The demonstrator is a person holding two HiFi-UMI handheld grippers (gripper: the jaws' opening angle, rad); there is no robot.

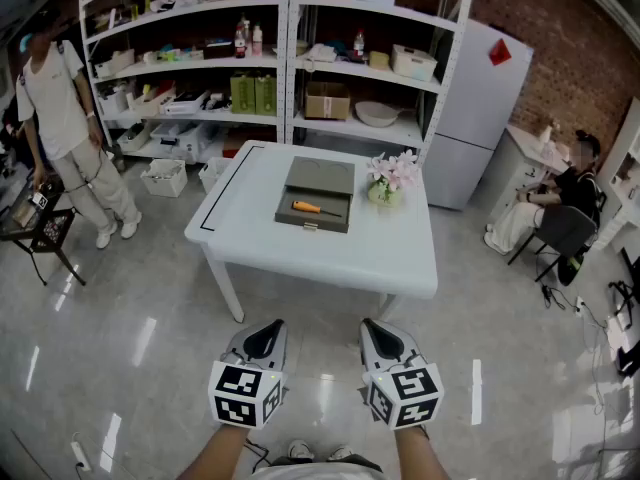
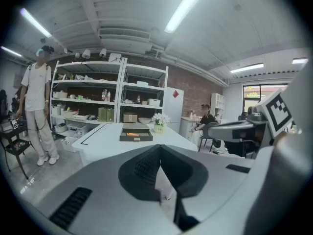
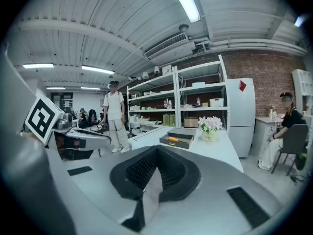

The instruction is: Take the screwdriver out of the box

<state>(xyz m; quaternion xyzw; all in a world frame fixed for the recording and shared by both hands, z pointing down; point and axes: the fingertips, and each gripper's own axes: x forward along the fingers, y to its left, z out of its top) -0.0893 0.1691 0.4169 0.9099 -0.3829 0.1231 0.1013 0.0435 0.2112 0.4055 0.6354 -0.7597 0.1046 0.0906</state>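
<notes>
Looking down through the head view, I have both tools low in front of me over the glossy floor, well short of the table. My left gripper (image 1: 263, 339) and my right gripper (image 1: 382, 337) sit side by side, tips aimed at the white table (image 1: 400, 258). On that table the grey box (image 1: 320, 180) lies open. The screwdriver (image 1: 308, 207), with its orange handle, rests inside the near half of the box, well apart from both tools. A pot of pale flowers (image 1: 390, 180) stands just beside the box on its right. Behind the table are white shelves (image 1: 290, 68) and a fridge (image 1: 480, 108). One person (image 1: 65, 108) stands at the left and another (image 1: 560, 203) sits at the right.

In the left gripper view, I see the left jaws pressed together with nothing between them. The box (image 2: 136, 135) sits far ahead on the table, above the tips, and the orange handle shows inside it. My other tool, with its marker cube, juts in from the right edge.

In the right gripper view, the right jaws are also closed and empty. The box (image 3: 178, 140) lies ahead, a little right of the tips, with the screwdriver (image 3: 172, 139) in it and the flowers (image 3: 209, 127) beside it. The left tool shows at the left edge.
</notes>
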